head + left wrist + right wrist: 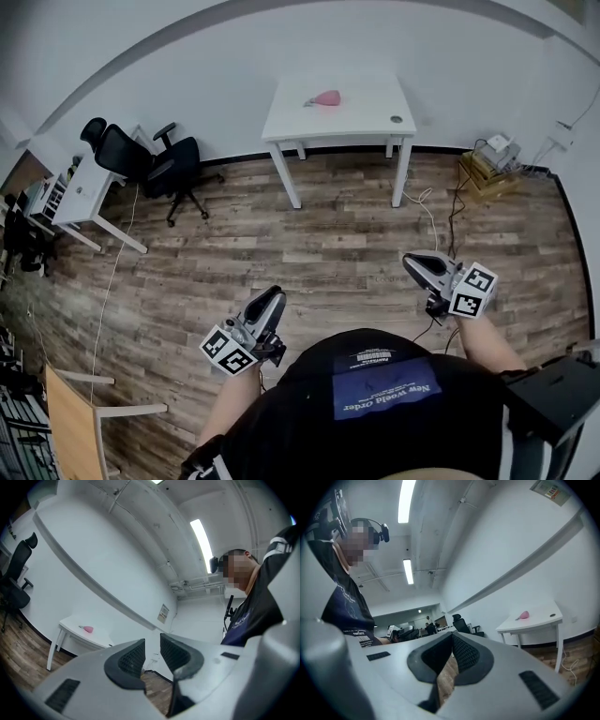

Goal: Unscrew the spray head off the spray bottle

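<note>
A pink spray bottle lies on the white table against the far wall, well beyond both grippers. It shows small in the left gripper view and in the right gripper view. My left gripper hangs low by the person's body over the wooden floor. Its jaws stand a little apart with nothing between them. My right gripper is held at the right, also over the floor, and its tips touch with nothing held.
A small round object sits at the table's right corner. Black office chairs and a white desk stand at the left. A box with cables lies on the floor at the right. A wooden tabletop is at the bottom left.
</note>
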A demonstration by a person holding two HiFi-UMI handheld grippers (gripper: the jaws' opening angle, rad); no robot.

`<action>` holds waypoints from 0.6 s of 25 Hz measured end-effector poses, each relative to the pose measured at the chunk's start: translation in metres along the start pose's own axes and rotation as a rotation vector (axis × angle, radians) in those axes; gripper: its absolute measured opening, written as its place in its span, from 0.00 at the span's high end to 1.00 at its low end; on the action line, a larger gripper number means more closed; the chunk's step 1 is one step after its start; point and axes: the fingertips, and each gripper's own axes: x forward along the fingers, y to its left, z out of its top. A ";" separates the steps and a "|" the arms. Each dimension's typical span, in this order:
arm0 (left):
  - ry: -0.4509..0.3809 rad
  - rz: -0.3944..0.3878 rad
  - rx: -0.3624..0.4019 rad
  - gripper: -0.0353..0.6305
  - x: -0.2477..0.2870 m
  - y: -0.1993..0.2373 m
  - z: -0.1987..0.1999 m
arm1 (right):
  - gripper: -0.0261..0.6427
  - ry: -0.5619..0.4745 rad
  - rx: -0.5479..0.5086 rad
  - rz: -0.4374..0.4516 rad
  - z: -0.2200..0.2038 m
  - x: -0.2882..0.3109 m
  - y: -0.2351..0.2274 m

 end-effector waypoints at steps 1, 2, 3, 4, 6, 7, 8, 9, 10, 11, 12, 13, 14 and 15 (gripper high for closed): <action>0.010 -0.007 0.002 0.79 0.007 0.002 -0.001 | 0.97 -0.004 0.005 -0.009 0.000 -0.003 -0.006; 0.019 -0.011 0.007 0.79 0.012 0.005 -0.002 | 0.97 -0.006 0.007 -0.018 0.000 -0.004 -0.011; 0.028 -0.011 0.014 0.79 0.016 0.009 -0.003 | 0.97 -0.009 0.007 -0.028 0.000 -0.006 -0.015; 0.036 -0.007 0.022 0.79 0.019 0.015 -0.004 | 0.97 -0.011 0.008 -0.041 -0.001 -0.007 -0.018; 0.040 -0.003 0.029 0.85 0.024 0.026 -0.006 | 0.97 -0.014 0.012 -0.071 -0.003 -0.009 -0.026; 0.038 -0.007 0.028 0.86 0.026 0.032 -0.006 | 0.97 -0.015 0.013 -0.085 -0.003 -0.009 -0.029; 0.035 -0.014 0.028 0.88 0.029 0.039 -0.005 | 0.97 -0.014 0.012 -0.098 -0.003 -0.006 -0.032; 0.034 -0.021 0.030 0.89 0.032 0.047 -0.003 | 0.97 -0.012 0.007 -0.107 -0.003 -0.002 -0.035; 0.032 -0.028 0.033 0.91 0.034 0.057 0.001 | 0.97 -0.010 -0.001 -0.116 -0.001 0.005 -0.037; 0.029 -0.038 0.033 0.94 0.035 0.068 0.006 | 0.97 -0.008 -0.014 -0.125 0.002 0.013 -0.039; 0.024 -0.054 0.029 0.94 0.036 0.079 0.011 | 0.97 -0.008 -0.030 -0.137 0.006 0.022 -0.040; 0.020 -0.076 0.024 0.94 0.037 0.090 0.017 | 0.97 -0.011 -0.047 -0.153 0.012 0.031 -0.042; 0.018 -0.099 0.022 0.94 0.038 0.100 0.023 | 0.97 -0.016 -0.061 -0.170 0.018 0.040 -0.044; 0.020 -0.119 0.026 0.94 0.040 0.110 0.030 | 0.97 -0.022 -0.069 -0.188 0.023 0.050 -0.045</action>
